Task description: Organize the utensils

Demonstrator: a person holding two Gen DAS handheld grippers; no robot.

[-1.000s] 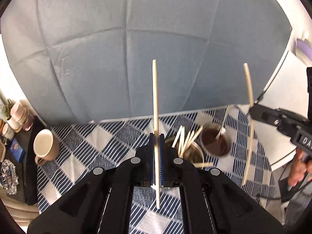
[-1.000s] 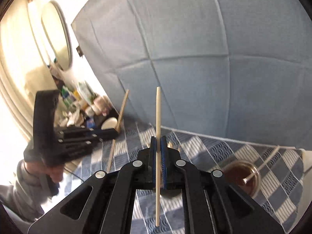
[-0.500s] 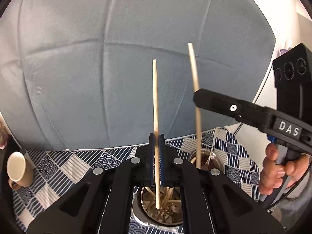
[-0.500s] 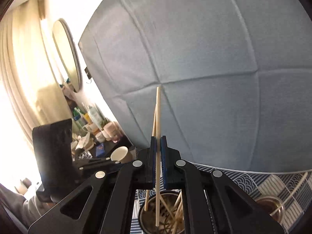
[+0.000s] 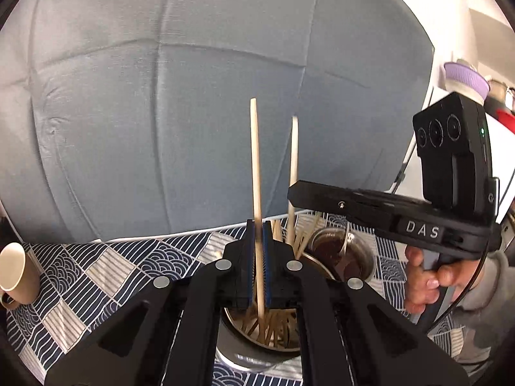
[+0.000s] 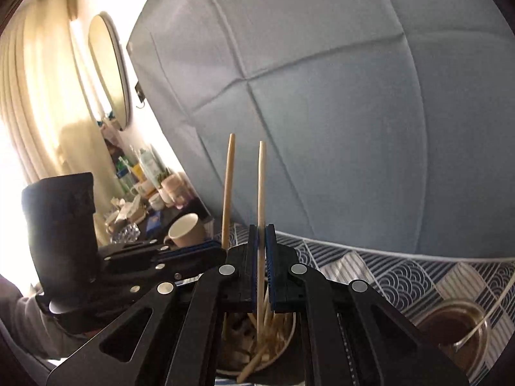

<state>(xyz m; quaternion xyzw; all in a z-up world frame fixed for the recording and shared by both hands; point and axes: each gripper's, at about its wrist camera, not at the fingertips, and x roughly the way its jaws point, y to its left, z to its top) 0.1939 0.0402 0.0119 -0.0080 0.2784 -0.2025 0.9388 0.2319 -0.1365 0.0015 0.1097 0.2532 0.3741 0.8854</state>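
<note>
My left gripper [image 5: 257, 225] is shut on a pale wooden chopstick [image 5: 256, 160] that stands upright. Its lower end dips into a round metal cup [image 5: 231, 331] holding several chopsticks. The right gripper [image 5: 291, 193] reaches in from the right with a second chopstick [image 5: 293, 148] over the same cup. In the right wrist view, my right gripper [image 6: 261, 228] has its jaws opening. Its chopstick [image 6: 261, 186] still stands between them, with a sliver of gap at the right pad and its tip down in the cup [image 6: 286, 337]. The left gripper [image 6: 222, 252] sits close on the left.
A glass of brown drink [image 5: 363, 257] with a spoon stands right of the cup on the blue patterned cloth [image 5: 106, 276]. A beige mug [image 5: 13, 273] lies at the far left. A grey padded wall [image 5: 209, 96] rises behind. A cluttered shelf [image 6: 138, 193] lies left.
Both grippers have sunk toward the cup and drawn close together. The chopsticks' lower ends now reach inside it. The right jaws have loosened slightly around their chopstick.
</note>
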